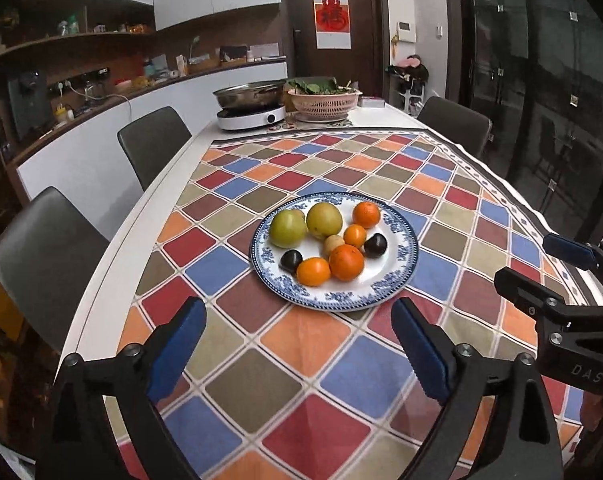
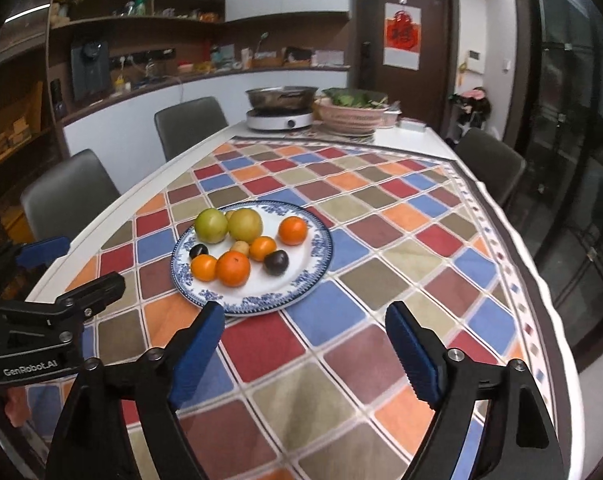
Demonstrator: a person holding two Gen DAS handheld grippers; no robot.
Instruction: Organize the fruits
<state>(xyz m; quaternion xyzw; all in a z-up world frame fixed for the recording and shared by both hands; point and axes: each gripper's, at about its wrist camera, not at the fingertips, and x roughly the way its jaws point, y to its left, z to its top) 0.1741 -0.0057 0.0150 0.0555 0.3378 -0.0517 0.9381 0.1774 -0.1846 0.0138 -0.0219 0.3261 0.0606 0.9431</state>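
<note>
A blue-and-white plate [image 1: 397,280] [image 2: 301,292] sits on the checked tablecloth. It holds two green fruits [image 1: 287,228] [image 2: 211,225], several oranges [image 1: 346,262] [image 2: 233,268], two dark plums [image 1: 375,245] [image 2: 276,262] and a small yellowish fruit [image 1: 333,243]. My left gripper [image 1: 299,344] is open and empty, just short of the plate's near rim. My right gripper [image 2: 305,344] is open and empty, near the plate's near rim, a little to its right. Each gripper shows in the other's view, the right one [image 1: 541,268] and the left one [image 2: 81,264].
The checked tablecloth [image 1: 301,392] covers the white table. At the far end stand an induction cooker with a steel pan [image 1: 250,98] and a pink basket of greens [image 1: 323,102]. Grey chairs [image 1: 153,140] line the left side; one [image 1: 455,120] stands at right.
</note>
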